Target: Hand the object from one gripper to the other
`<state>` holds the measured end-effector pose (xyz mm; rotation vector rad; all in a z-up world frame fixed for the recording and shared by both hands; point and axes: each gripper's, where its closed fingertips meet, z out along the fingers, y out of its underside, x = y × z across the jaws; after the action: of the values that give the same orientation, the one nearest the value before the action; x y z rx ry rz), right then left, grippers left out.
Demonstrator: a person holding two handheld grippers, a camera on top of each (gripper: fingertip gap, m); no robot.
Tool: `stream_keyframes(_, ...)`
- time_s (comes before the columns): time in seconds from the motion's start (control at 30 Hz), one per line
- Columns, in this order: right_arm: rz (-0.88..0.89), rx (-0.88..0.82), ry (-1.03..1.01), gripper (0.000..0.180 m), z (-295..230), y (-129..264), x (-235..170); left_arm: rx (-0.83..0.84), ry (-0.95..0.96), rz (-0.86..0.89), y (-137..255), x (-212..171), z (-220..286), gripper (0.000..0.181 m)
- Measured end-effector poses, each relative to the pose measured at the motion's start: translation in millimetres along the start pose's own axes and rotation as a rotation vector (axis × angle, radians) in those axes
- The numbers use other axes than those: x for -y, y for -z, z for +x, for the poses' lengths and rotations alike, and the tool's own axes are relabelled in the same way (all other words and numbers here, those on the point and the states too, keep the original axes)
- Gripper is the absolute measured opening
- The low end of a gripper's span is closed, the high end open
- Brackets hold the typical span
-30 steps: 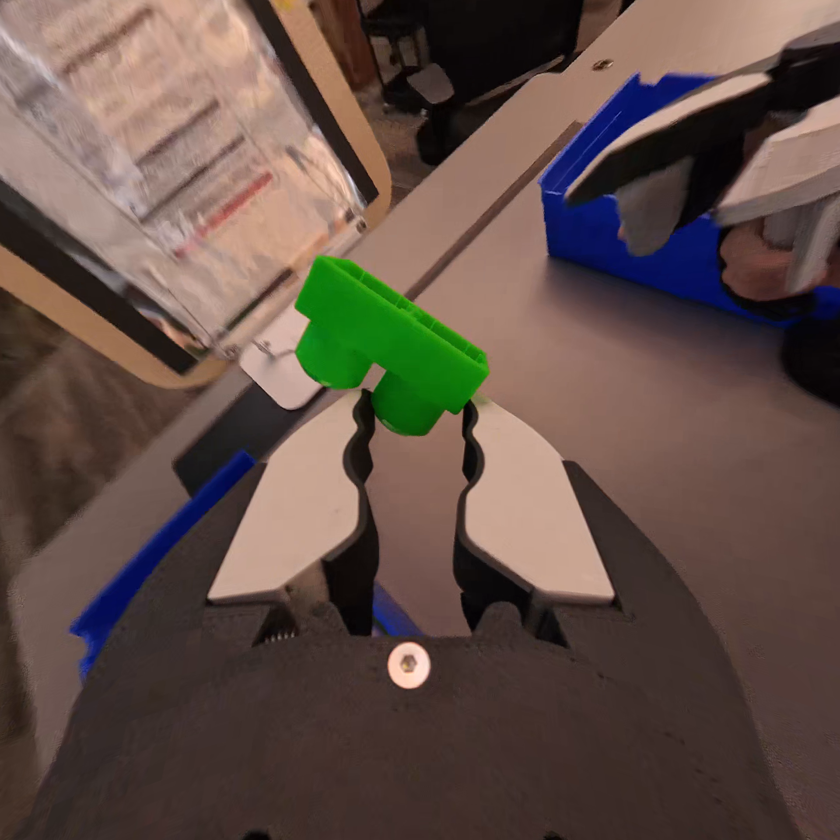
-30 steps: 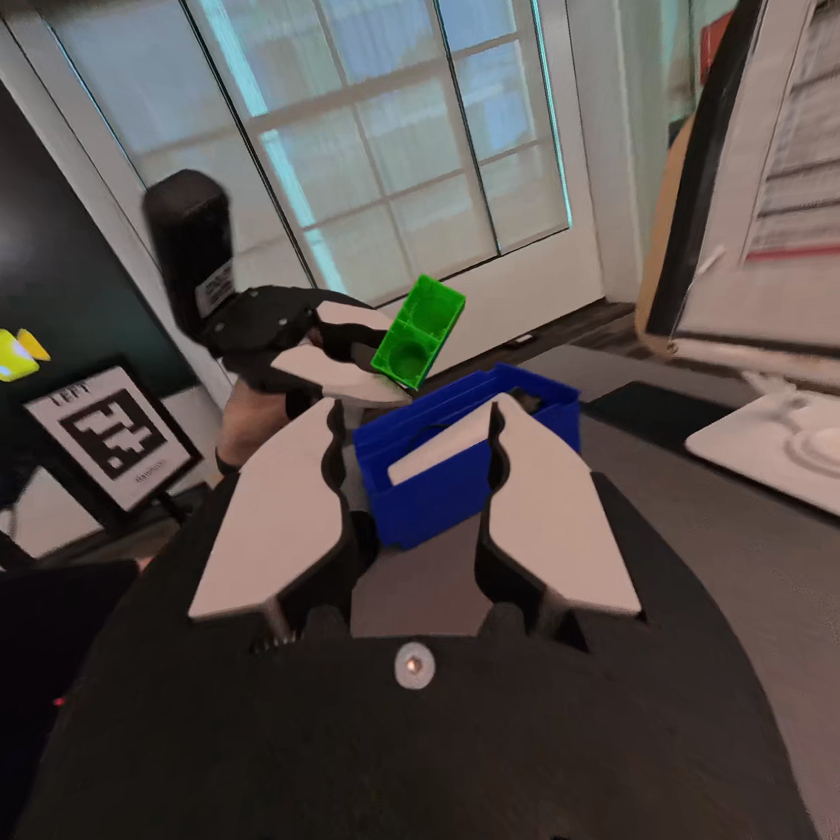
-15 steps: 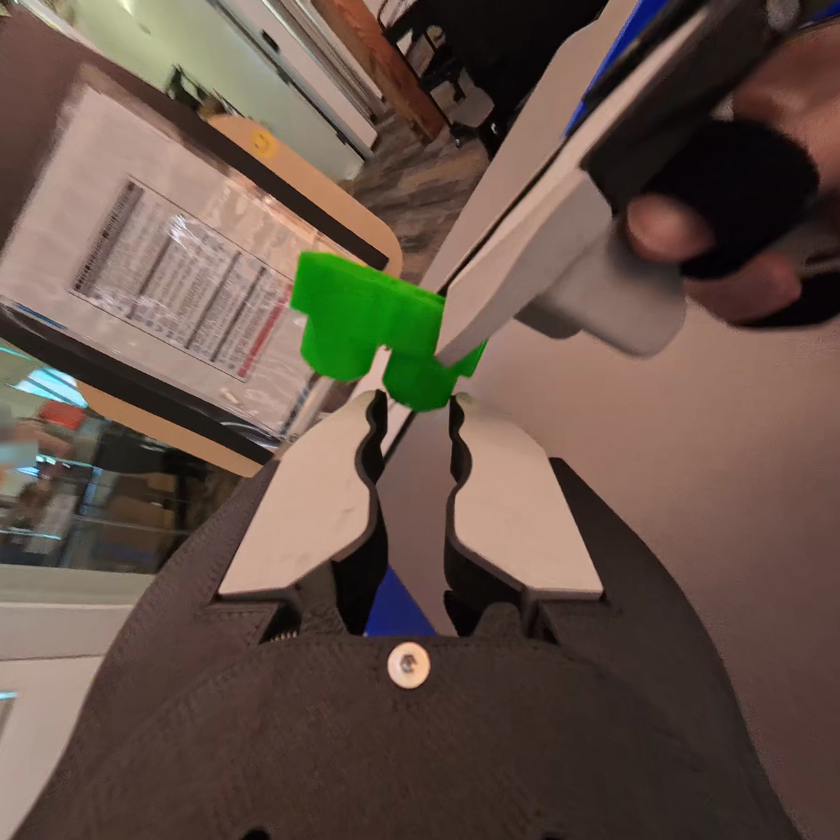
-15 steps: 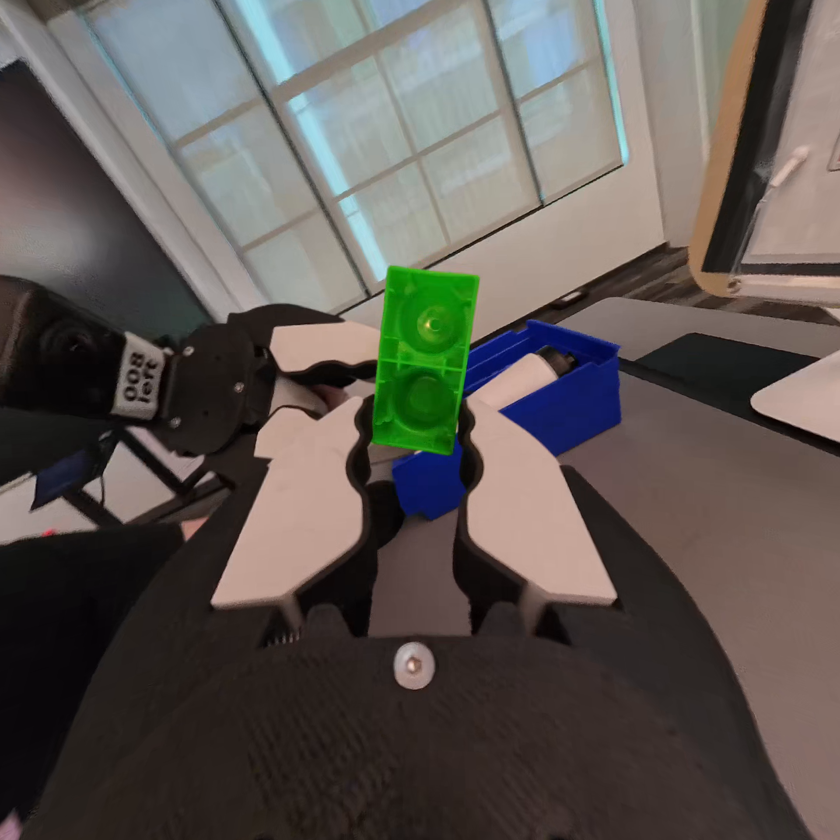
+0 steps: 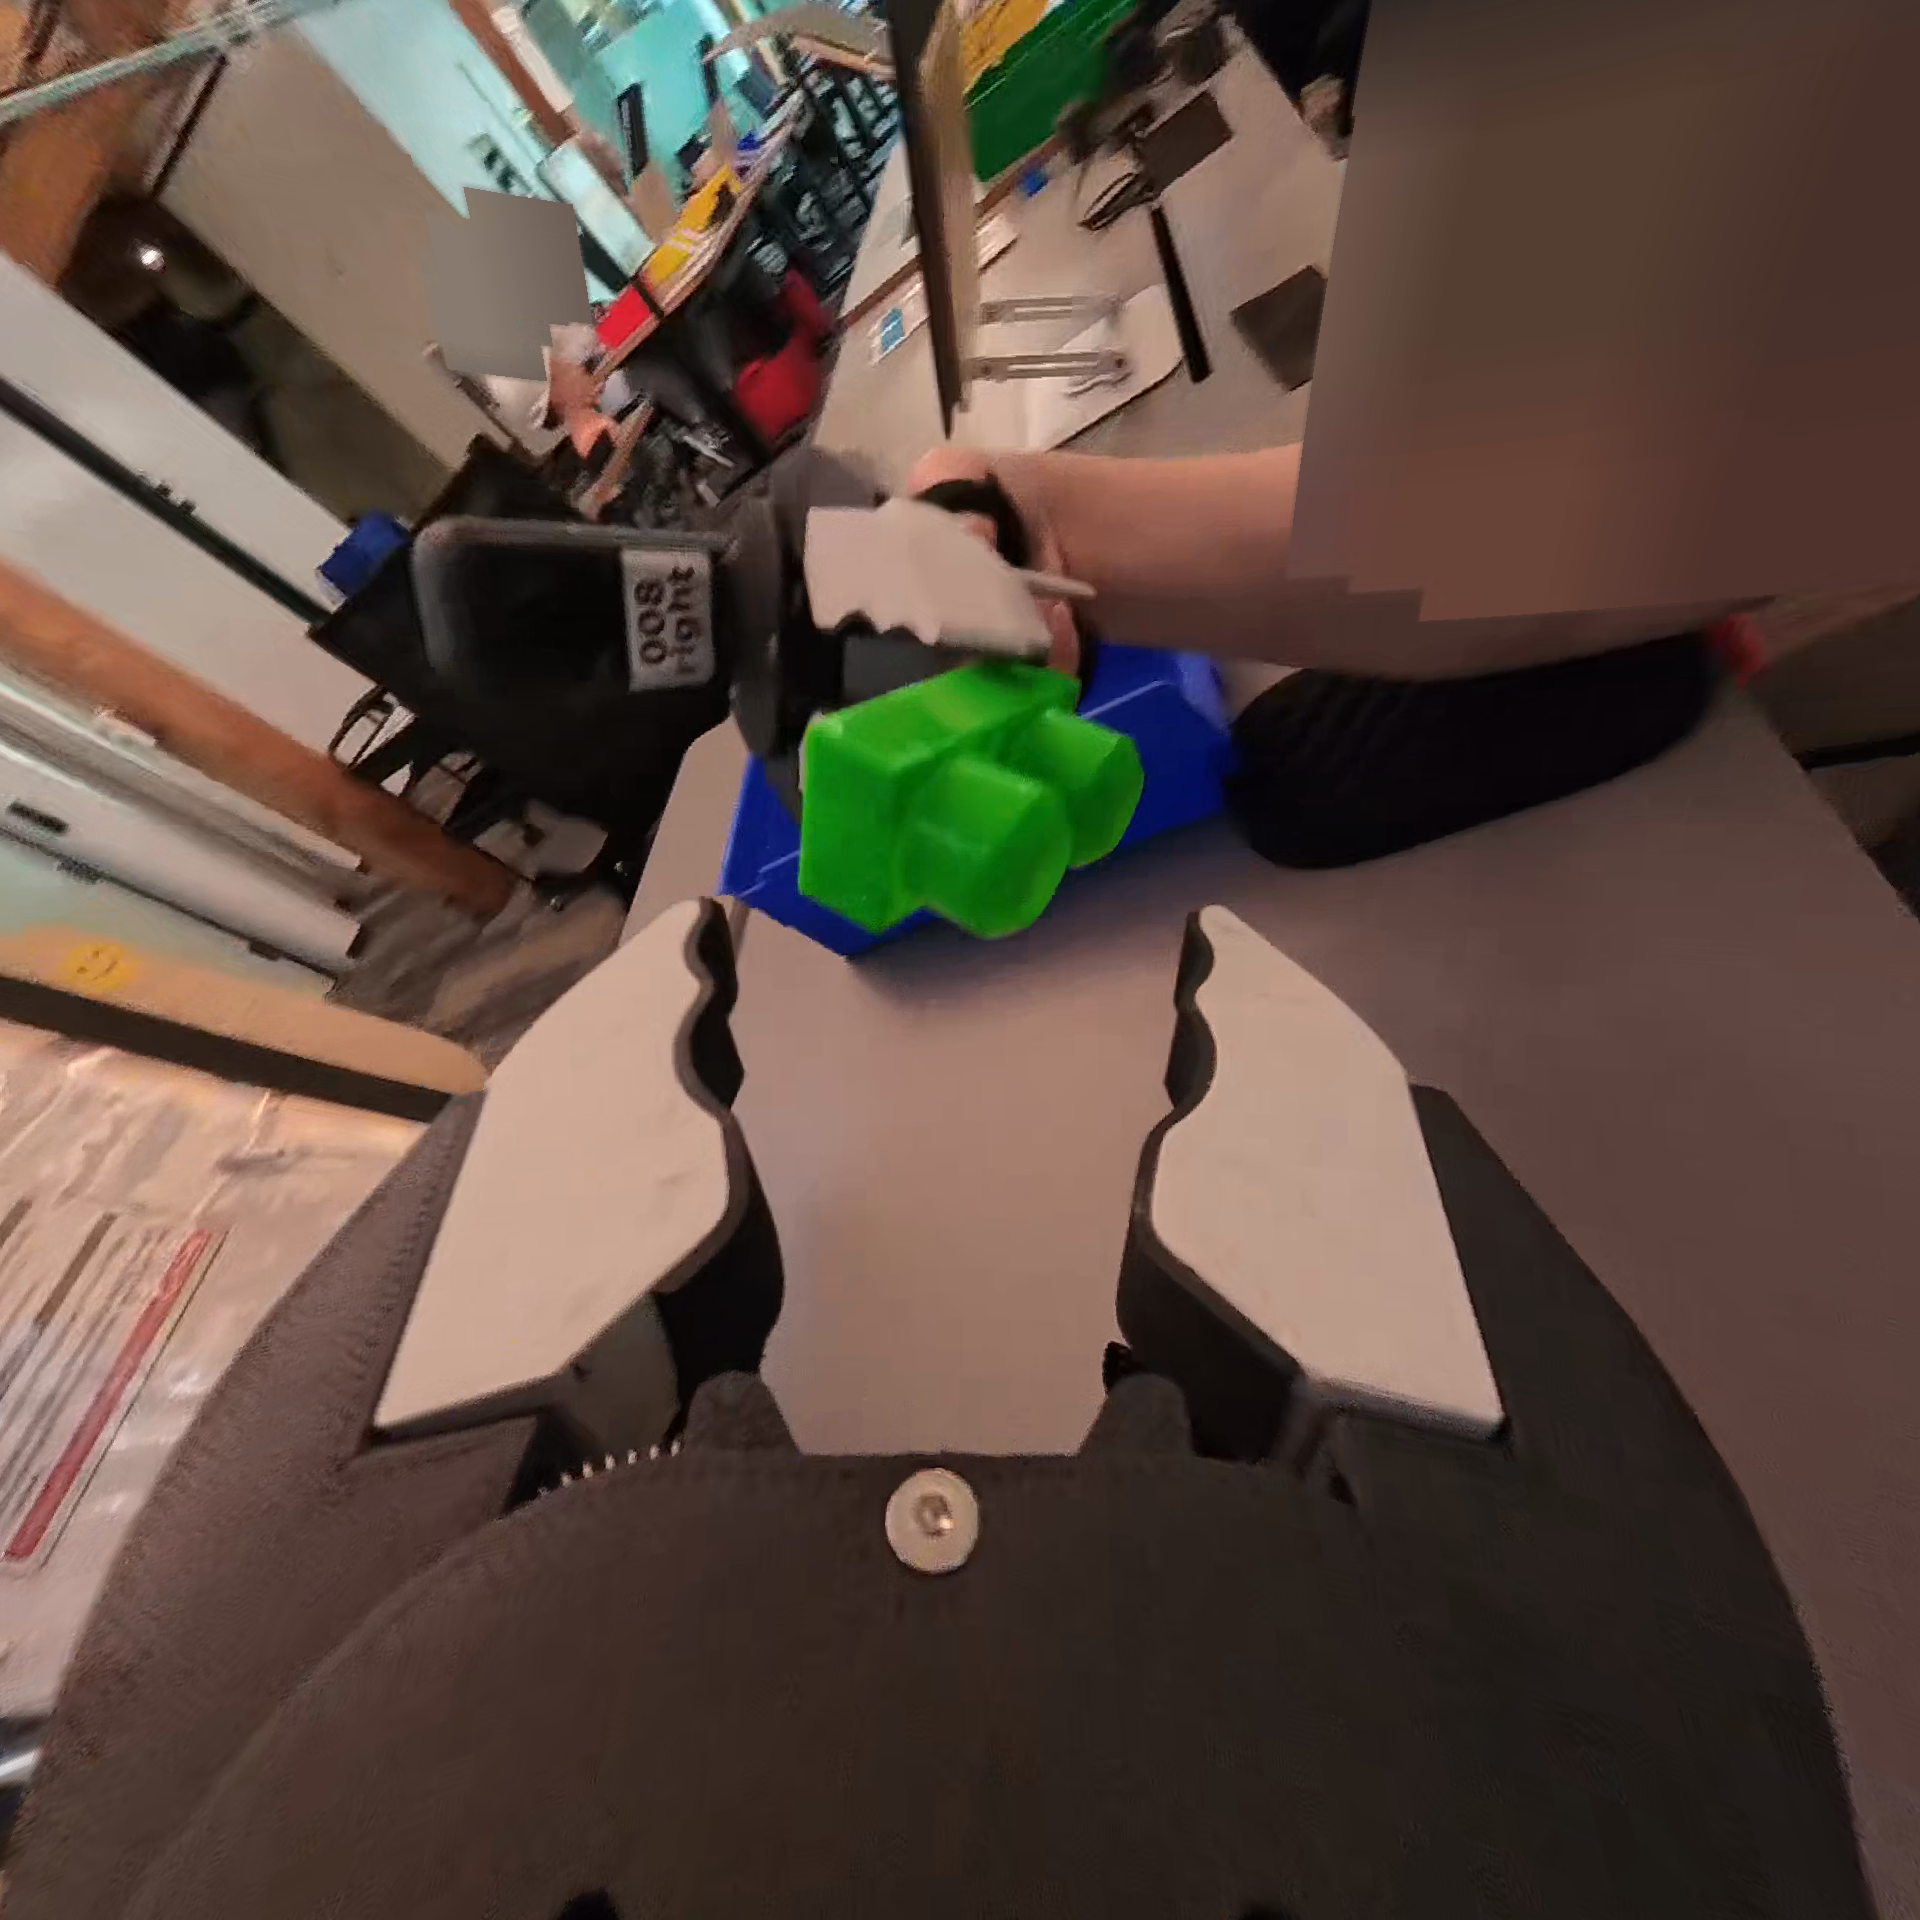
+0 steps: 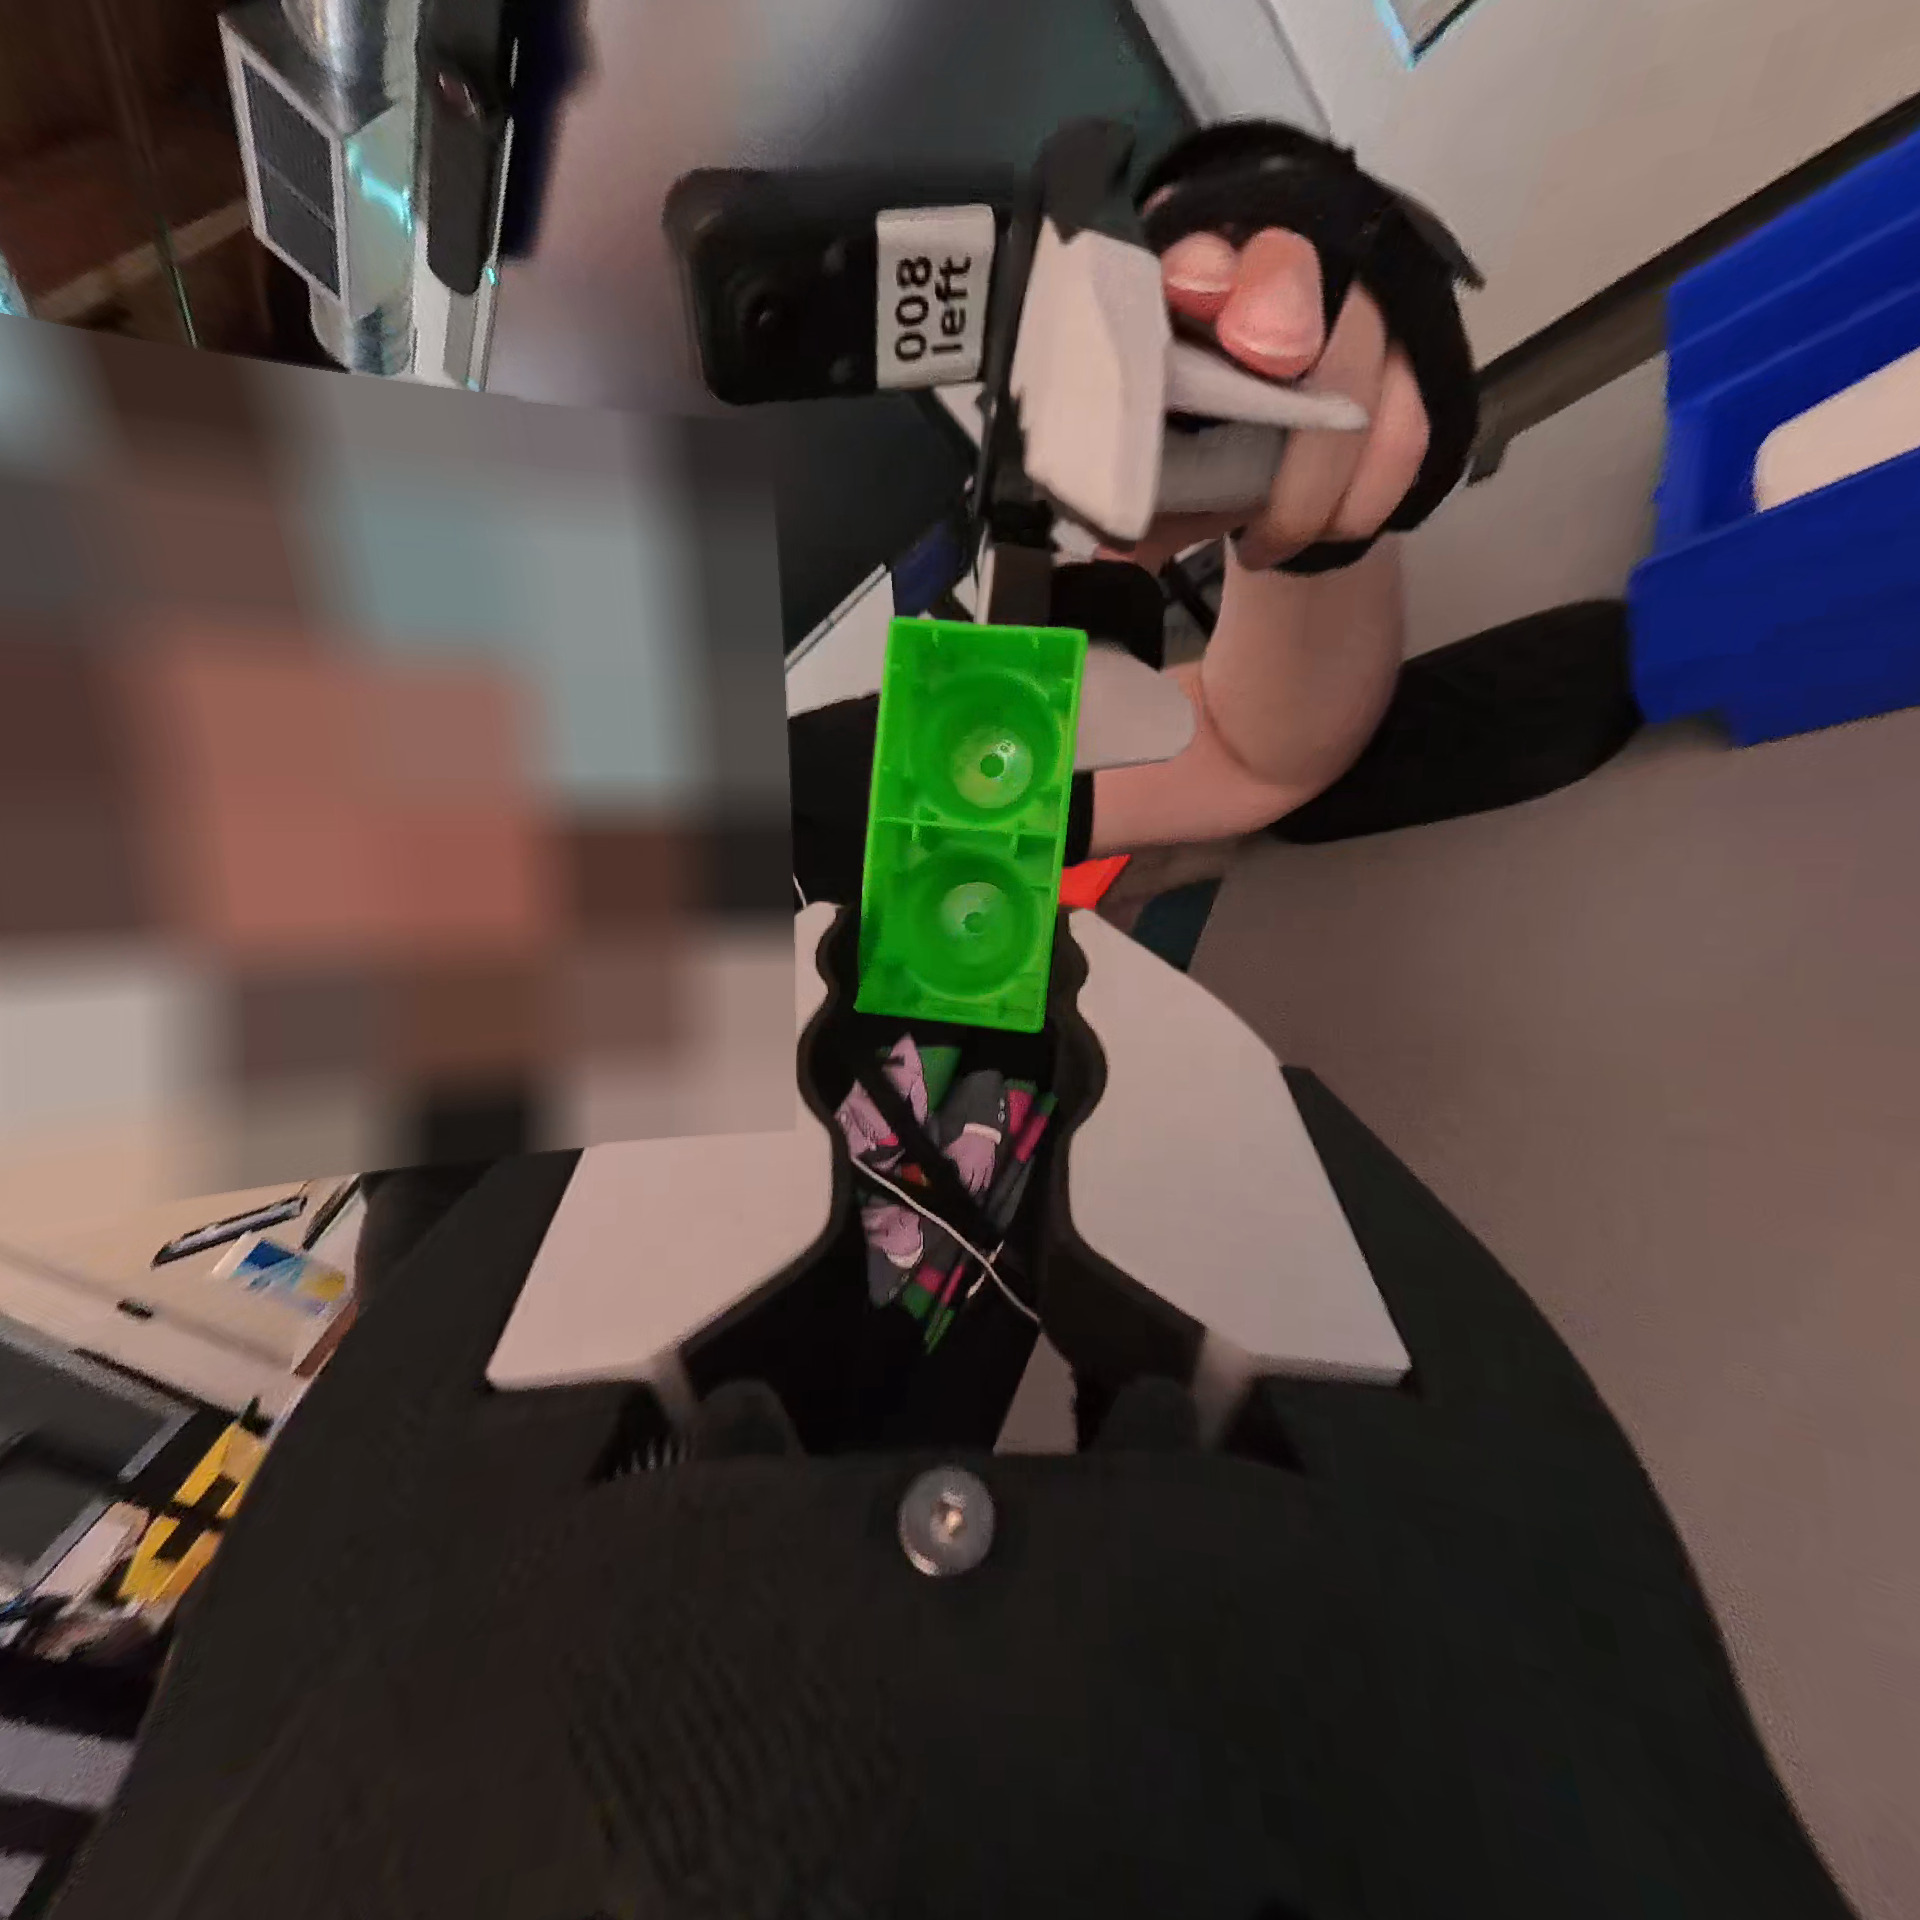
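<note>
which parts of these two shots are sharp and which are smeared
Left wrist view: green block and open left gripper fairly sharp, background room streaked by motion, wide-angle bending at edges. Right wrist view: block and right gripper crisp, blue bin and far hand softly blurred.

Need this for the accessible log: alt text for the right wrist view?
The right gripper is shut on a bright green two-stud plastic brick, hollow underside facing the camera. Behind it, the left gripper is open above the grey table.
</note>
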<state>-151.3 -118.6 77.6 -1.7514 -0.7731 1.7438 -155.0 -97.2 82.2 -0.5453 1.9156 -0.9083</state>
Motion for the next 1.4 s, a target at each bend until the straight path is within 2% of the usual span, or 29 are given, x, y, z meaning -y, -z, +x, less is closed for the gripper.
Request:
stream_keyframes(0.03, -0.024, -0.003, -0.007, 0.036, 2.4, -1.8, -4.0, -0.009, -0.011, 0.004, -1.9, 1.1, 3.4, 0.080)
stream_keyframes(0.27, -0.120, 0.015, -0.039, 0.036, 6.7, -9.3, -20.8, -0.068, -0.075, -0.006, -13.8, -4.0, 21.6, 0.066)
stream_keyframes(0.37, -0.129, 0.001, -0.043, 0.036, 10.3, -10.0, -22.1, -0.084, -0.087, 0.014, -16.8, -1.9, 27.0, 0.050)
stream_keyframes(0.43, -0.111, -0.037, -0.006, 0.039, 13.8, -7.5, -18.6, -0.069, -0.101, -0.021, -17.0, -6.0, 23.5, 0.049)
stream_keyframes(0.5, -0.018, -0.115, 0.093, 0.044, 18.4, -0.8, -1.4, -0.012, -0.080, -0.056, -13.7, -8.3, 10.3, 0.049)
stream_keyframes(0.6, 0.097, -0.326, 0.358, 0.051, 25.6, 16.4, 25.7, 0.112, 0.030, -0.043, -0.3, -6.9, -22.1, 0.049)
stream_keyframes(0.67, 0.165, -0.504, 0.656, 0.063, 22.5, 28.3, 45.7, 0.145, 0.160, 0.004, 10.8, -4.4, -39.9, 0.049)
stream_keyframes(0.8, 0.294, -0.904, 1.315, 0.066, -5.2, 41.7, 76.8, 0.052, 0.501, 0.100, 23.6, -3.1, -55.3, 0.049)
stream_keyframes(0.87, 0.237, -1.098, 1.667, 0.066, -16.5, 33.9, 75.8, -0.003, 0.645, 0.147, 25.7, -3.3, -59.0, 0.049)
stream_keyframes(0.9, 0.140, -1.168, 1.784, 0.066, -13.6, 26.2, 72.7, -0.029, 0.702, 0.164, 25.9, -3.8, -59.9, 0.049)
stream_keyframes(0.97, -0.067, -1.255, 1.833, 0.066, 4.2, 13.0, 67.7, -0.073, 0.780, 0.170, 24.6, -7.2, -59.4, 0.049)
stream_keyframes(1.13, -0.247, -1.401, 1.908, 0.062, 22.9, 4.1, 68.8, -0.143, 0.853, 0.127, 17.5, -14.3, -50.5, 0.049)
stream_keyframes(1.4, -0.331, -1.444, 1.834, 0.041, 36.3, 11.8, 66.5, -0.170, 0.821, 0.116, 10.9, -15.4, -43.6, 0.049)
